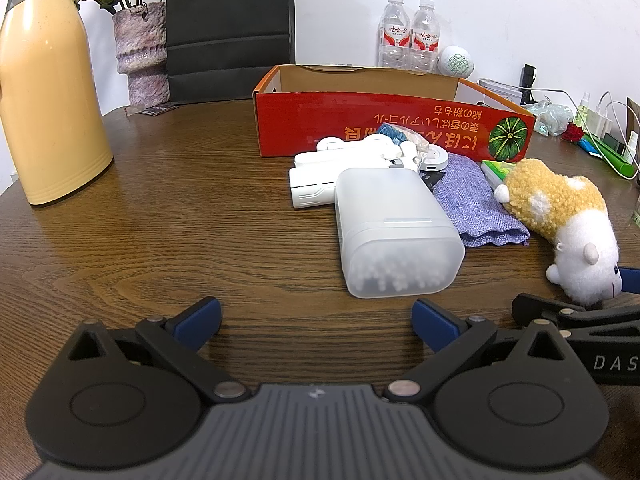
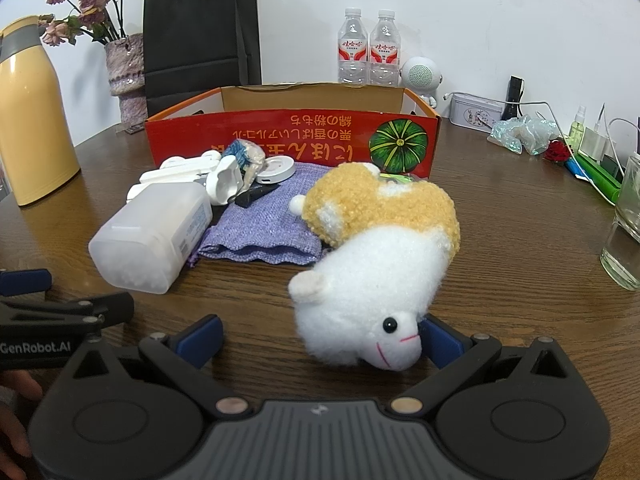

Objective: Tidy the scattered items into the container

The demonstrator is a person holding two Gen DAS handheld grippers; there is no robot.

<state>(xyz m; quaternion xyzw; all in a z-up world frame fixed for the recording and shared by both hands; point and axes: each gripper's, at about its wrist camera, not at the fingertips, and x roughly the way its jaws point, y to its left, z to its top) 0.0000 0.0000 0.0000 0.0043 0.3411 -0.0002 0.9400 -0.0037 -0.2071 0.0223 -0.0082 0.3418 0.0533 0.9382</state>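
A red cardboard box (image 1: 360, 128) (image 2: 280, 136) stands open at the back of the brown table. In front of it lie a frosted plastic cotton-swab box (image 1: 396, 236) (image 2: 148, 232), a purple cloth pouch (image 1: 472, 204) (image 2: 268, 220), white gadgets (image 1: 320, 176) (image 2: 188, 172) and a white-and-yellow plush toy (image 1: 568, 224) (image 2: 372, 256). My left gripper (image 1: 316, 324) is open, just short of the swab box. My right gripper (image 2: 320, 340) is open, with the plush's head between its fingers, close against the right finger.
A yellow thermos (image 1: 48, 92) stands at the left. A vase (image 1: 140, 52), a black bag (image 1: 228, 28) and two water bottles (image 1: 408, 32) line the back. A glass (image 2: 628, 236) and cables and small clutter (image 2: 560, 140) sit at the right.
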